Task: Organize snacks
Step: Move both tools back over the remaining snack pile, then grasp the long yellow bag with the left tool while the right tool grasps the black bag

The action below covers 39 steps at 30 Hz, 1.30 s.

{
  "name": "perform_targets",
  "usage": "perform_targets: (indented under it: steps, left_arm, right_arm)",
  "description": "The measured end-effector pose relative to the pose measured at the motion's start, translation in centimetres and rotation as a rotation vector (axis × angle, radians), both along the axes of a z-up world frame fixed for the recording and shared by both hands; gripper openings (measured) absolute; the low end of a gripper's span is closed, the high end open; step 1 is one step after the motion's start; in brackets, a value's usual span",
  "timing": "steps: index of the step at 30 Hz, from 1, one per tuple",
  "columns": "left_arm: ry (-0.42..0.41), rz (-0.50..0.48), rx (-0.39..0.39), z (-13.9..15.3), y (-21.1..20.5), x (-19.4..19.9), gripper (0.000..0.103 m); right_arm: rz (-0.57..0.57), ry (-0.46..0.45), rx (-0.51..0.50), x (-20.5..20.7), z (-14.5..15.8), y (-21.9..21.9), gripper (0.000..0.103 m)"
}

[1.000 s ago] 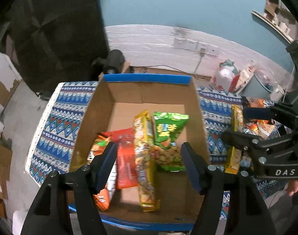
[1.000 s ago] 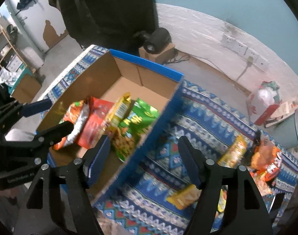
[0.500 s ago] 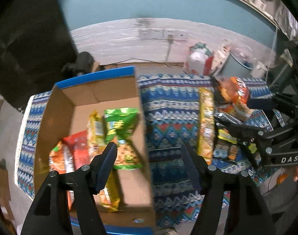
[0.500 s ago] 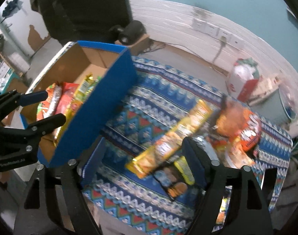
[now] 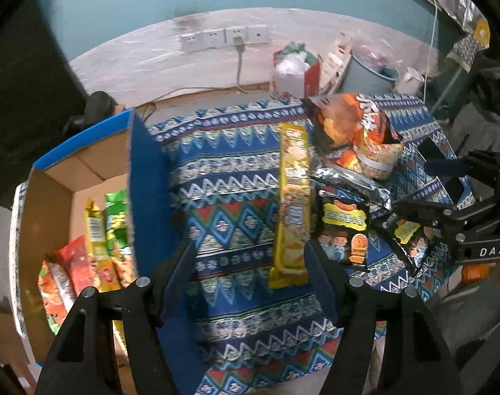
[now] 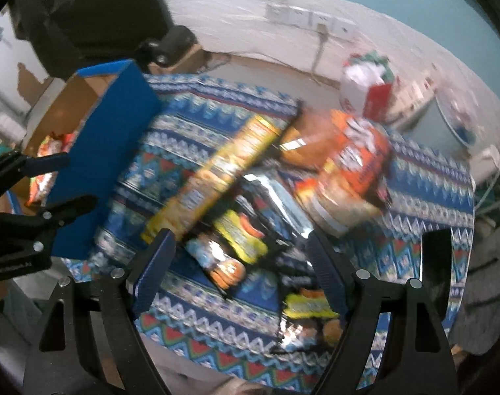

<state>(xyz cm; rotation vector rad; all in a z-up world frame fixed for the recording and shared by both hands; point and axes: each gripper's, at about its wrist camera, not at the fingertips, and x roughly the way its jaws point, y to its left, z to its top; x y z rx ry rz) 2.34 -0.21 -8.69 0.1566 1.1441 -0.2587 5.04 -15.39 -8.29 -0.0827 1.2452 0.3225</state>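
Over the patterned cloth, both grippers — left, right — hang open and empty; best lower squarely astride one packet, perhaps the long yellow packet.

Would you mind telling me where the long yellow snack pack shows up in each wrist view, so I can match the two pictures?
Left wrist: the long yellow pack runs upright right of centre, its lower end near the right fingertip.
Right wrist: it lies diagonally at centre, lower end by the left fingertip.
Shared landmark: the box, left of the pack in both.
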Motion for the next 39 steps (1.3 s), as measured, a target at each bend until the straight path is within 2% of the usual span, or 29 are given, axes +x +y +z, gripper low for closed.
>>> perform_targets:
  steps: [7, 19, 35, 39]
  left_arm:
    - [0.042, -0.038, 0.016, -1.8, -2.3, 0.7, 0.069]
    - [0.107, -0.061, 0.052, -5.0, -5.2, 2.4, 0.069]
    - [0.155, -0.034, 0.059, -7.8, -6.1, 4.6, 0.069]
    - [0.153, -0.014, 0.055, -8.4, -6.4, 5.6, 0.070]
  right_arm:
    - [-0.084, 0.090, -0.001, -0.7, -3.1, -4.3, 0.081]
    - [-0.110, 0.214, -0.038, -1.9, -8.1, -6.6, 0.081]
    - [-0.102, 0.288, -0.084, -2.8, -12.6, -6.4, 0.081]
    - [-0.091, 0.261, -0.103, -2.8, -13.2, -6.0, 0.081]
